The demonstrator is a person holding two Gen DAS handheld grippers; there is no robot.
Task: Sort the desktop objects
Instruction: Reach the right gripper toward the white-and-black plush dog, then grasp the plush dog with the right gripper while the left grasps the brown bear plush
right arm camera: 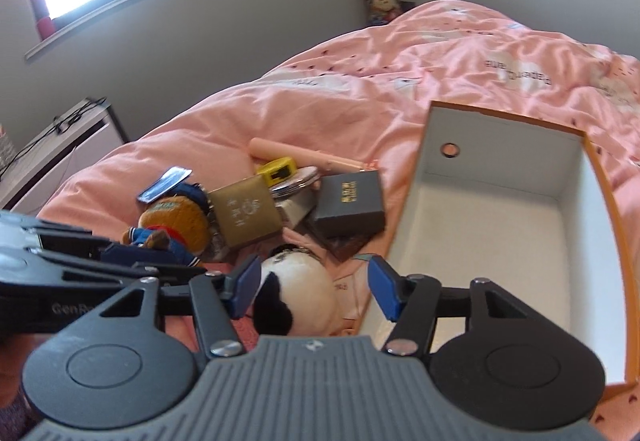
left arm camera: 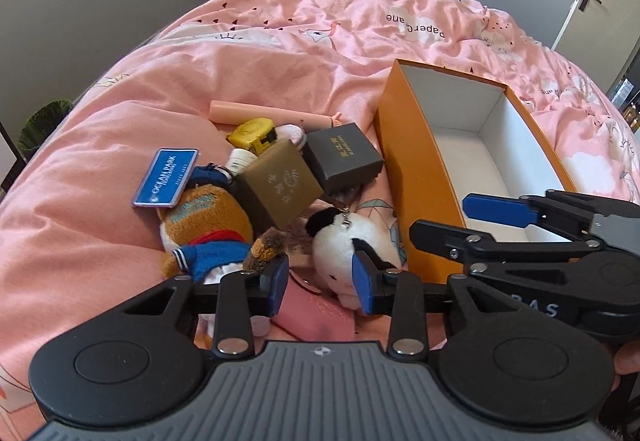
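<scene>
Two claws sit low over a pink bed cover [left arm camera: 248, 73], and both are open with nothing in them. Your left gripper [left arm camera: 322, 287] has its blue pads spread apart, and a pink pouch [left arm camera: 316, 317] lies between them. The black and white plush toy [left arm camera: 352, 253] is just past its right pad, at about 1 o'clock from the claw. Your right gripper [right arm camera: 316, 289] is open wider, and the same plush toy [right arm camera: 296, 293] sits between its pads without being pinched.

The orange box [left arm camera: 416, 169] stands at 3 o'clock from the pile, with its white inside showing. In the left view, your right claw reaches over its near rim.

Most of the small things lie in a heap at 12 o'clock from your left claw. The gold box [left arm camera: 280, 189] leans on the brown plush toy [left arm camera: 208, 225] in blue clothes. The dark grey box [left arm camera: 344, 157] touches the gold one at its 2 o'clock side. A blue tag [left arm camera: 166, 177] rests on the brown toy at 10 o'clock. The yellow tape measure [left arm camera: 254, 135] and a pink tube [left arm camera: 272, 113] lie at the far edge of the heap.
</scene>
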